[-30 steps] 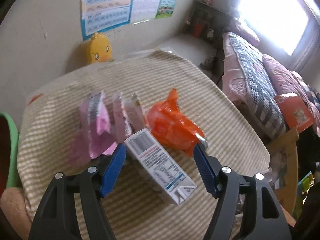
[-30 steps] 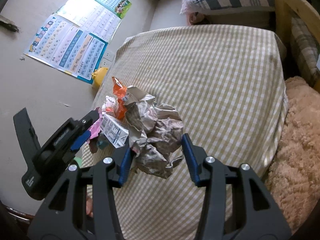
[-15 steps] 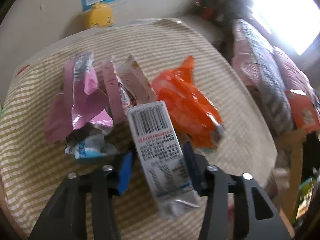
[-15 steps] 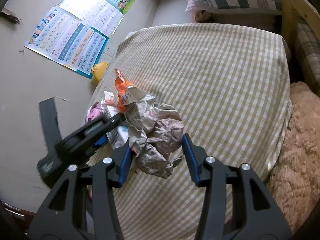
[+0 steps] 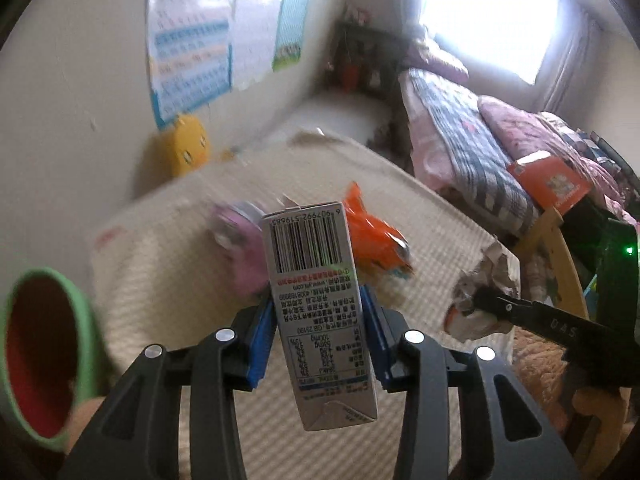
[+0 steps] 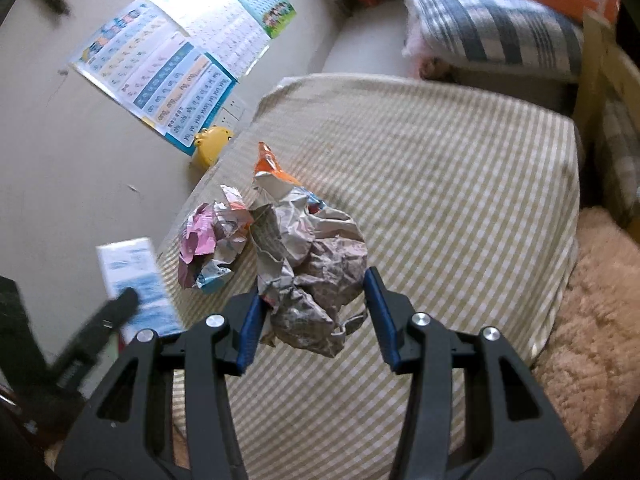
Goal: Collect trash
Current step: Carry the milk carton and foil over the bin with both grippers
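Both grippers loaded above the checked tablecloth (image 6: 460,208).

Left gripper (image 5: 320,336) closing on the upright drink carton (image 5: 316,304); right gripper (image 6: 312,312) clamped around crumpled paper (image 6: 316,272). Behind, on the cloth: pink wrapper (image 6: 196,236), orange wrapper (image 5: 372,240). At left, green-rimmed bin (image 5: 40,352).

Table (image 6: 460,208) with tan checked cloth. Orange wrapper (image 6: 269,165) lies on it near wall side. Pink wrapper (image 6: 198,236) and small crumpled wrappers (image 6: 229,220) lie just beside orange one, in one heap.
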`<state>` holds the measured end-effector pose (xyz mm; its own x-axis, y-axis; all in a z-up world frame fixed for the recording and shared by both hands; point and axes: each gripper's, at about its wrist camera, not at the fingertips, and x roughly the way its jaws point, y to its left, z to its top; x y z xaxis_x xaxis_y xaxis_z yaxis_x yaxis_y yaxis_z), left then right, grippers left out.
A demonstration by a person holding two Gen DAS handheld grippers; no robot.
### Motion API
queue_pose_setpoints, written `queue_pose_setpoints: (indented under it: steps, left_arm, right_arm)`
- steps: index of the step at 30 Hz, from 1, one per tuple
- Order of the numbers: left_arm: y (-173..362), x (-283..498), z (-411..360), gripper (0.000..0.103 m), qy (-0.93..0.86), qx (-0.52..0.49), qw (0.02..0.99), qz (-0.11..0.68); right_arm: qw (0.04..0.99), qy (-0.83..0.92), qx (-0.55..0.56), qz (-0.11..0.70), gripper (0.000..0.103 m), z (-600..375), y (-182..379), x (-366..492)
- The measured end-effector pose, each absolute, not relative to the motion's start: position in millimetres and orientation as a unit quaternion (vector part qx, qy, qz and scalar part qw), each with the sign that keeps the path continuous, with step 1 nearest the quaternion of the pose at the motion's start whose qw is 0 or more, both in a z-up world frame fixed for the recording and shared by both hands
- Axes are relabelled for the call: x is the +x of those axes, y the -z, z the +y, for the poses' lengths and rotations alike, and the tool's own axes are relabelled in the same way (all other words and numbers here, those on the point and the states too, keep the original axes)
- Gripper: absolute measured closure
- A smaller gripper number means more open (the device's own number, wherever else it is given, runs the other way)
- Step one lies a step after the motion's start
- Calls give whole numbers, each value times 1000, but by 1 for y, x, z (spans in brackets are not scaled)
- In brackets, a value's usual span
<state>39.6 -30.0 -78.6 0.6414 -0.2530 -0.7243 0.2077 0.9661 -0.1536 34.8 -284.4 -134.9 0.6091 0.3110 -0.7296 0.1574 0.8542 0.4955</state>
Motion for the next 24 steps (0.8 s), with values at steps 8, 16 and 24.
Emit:
queue_pose_setpoints:
  steps: [8, 16, 24]
  left_arm:
    - [39, 26, 20, 65, 98, -18, 931, 350]
    - [33, 20, 52, 65, 76, -39, 939, 333]
    - [37, 18, 87, 65, 54, -64, 941, 328]
  right_arm:
    - [875, -55, 232, 422, 56, -254, 108, 31]
    - [889, -98, 196, 403, 56, -201, 71, 33]
    - [889, -136, 170, 403, 56, -152, 54, 37]
